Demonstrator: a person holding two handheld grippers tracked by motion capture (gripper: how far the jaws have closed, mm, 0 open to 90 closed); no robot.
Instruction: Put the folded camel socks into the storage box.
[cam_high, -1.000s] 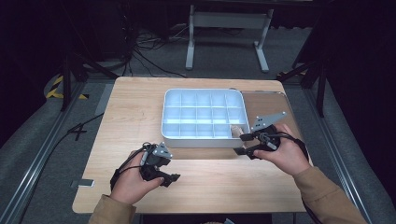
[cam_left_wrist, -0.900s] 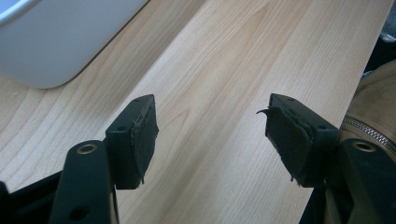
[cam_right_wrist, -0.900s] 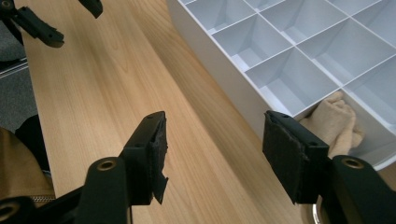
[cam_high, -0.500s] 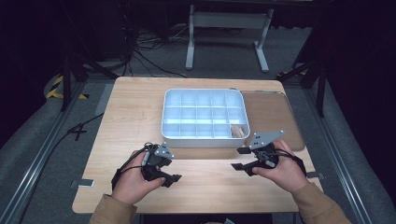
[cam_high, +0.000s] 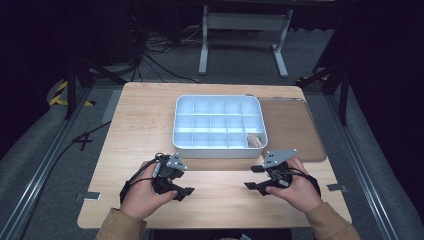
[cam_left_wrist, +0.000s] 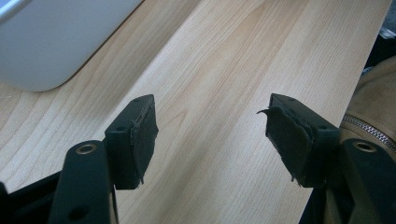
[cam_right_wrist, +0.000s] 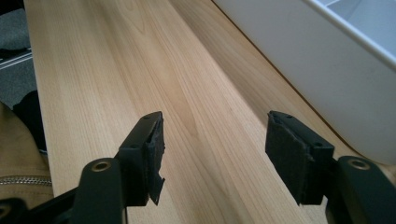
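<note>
Left tongs (cam_high: 181, 192): jaws spread wide with nothing between them; held low over the bare wood near the front edge of the tabletop (cam_high: 145, 125); in the left gripper view (cam_left_wrist: 210, 135) only wood grain lies between the pads, with a rounded corner of the tray at the upper left
Right tongs (cam_high: 254, 177): jaws wide apart and empty as well; held over the wood just in front of the tray's right front corner; in the right gripper view (cam_right_wrist: 212, 149) the tray's white side wall runs along the right
Hands: left hand (cam_high: 142, 197) and right hand (cam_high: 300, 190) each grip one tool; tan sleeves enter from the bottom edge
Tray (cam_high: 180, 135): white, split into many compartments; stands at the middle of the tabletop, well clear of both tools
Small piece (cam_high: 255, 141): pale tan; lies in the front right compartment of the tray
Board (cam_high: 292, 127): brown; lies flat just right of the tray
</note>
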